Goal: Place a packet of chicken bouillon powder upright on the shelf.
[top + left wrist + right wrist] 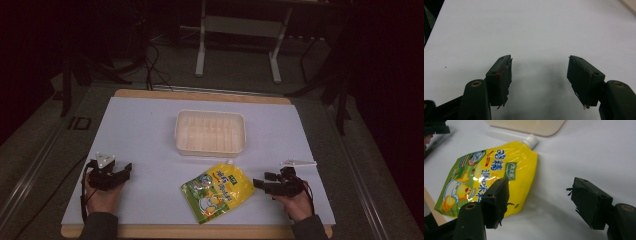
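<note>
Both tongs rest low at the near edge of the worktop (150, 130), one in each of the person's hands. Left tongs (120, 172) sit at the near left with their jaws spread wide over bare white surface, nothing between them; in the left gripper view their black pads (503, 77) look frayed at the edges. Right tongs (260, 184) sit at the near right, pointing toward the middle, jaws also parted and empty.

Just beside the right tongs lies a flat yellow pouch (217, 191), near the front edge, roughly centred. It is glossy and catches the light, yellow across most of its face and green toward its bottom end, with blue characters, a small green label and a cartoon duck printed on it. A white screw cap (530, 140) sits at one upper corner, pointing toward a pale cream tray (210, 148) that stands further back in the middle of the worktop. In the right gripper view one jaw overlaps the pouch's lower edge; whether it touches I cannot tell

A slim white object (298, 162) lies just beyond the right tongs
</note>
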Tool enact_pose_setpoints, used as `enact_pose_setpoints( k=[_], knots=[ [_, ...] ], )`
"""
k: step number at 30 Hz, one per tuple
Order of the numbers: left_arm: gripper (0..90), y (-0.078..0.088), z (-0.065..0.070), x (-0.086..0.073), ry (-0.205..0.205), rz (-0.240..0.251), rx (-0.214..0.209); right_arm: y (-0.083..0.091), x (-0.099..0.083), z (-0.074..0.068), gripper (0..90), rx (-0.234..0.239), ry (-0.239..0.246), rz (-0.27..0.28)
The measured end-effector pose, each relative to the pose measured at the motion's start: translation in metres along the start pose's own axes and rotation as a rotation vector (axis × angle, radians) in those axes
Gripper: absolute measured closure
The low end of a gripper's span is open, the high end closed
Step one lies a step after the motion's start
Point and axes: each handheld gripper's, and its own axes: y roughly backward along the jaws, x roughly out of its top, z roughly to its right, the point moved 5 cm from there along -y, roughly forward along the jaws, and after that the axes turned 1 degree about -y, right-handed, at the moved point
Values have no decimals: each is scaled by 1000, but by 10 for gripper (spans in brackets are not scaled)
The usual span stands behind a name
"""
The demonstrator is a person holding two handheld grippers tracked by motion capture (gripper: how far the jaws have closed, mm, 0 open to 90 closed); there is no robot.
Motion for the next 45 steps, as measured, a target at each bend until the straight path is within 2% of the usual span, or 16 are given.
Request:
enact_pose_setpoints(
  k=[5,16,17,21,24,28,31,33,35,37,39,42,45],
  knots=[
    [360,0,0,0,-1,0,1,-9,-3,-7,300,13,14,-33],
    [360,0,0,0,-7,-3,1,-24,-10,-16,316,69,11,-99],
    [360,0,0,0,-9,-4,1,-28,-11,-19,317,95,4,-109],
    [360,0,0,0,-9,-4,2,-34,-14,-23,327,122,7,-139],
    [360,0,0,0,-11,-5,3,-40,-13,-28,344,163,3,-147],
    [360,0,1,0,-12,-5,5,-51,-10,-37,330,190,3,-161],
    [360,-1,1,0,-15,-7,6,-57,-8,-42,340,235,-20,-166],
    [360,-1,2,0,-18,-8,7,-59,-7,-44,394,234,-21,-170],
    [360,-1,2,0,-20,-7,8,-61,-6,-44,523,234,-27,-170],
    [360,-1,2,0,-19,-8,6,-62,-5,-46,631,275,-45,-169],
    [359,-1,1,0,-17,-9,5,-58,-2,-47,727,292,-42,-148],
    [360,-1,2,0,-18,-8,5,-50,4,-49,804,336,-46,-118],
    [360,-1,2,0,-19,-8,5,-46,7,-52,836,356,-34,-107]
  ],
)
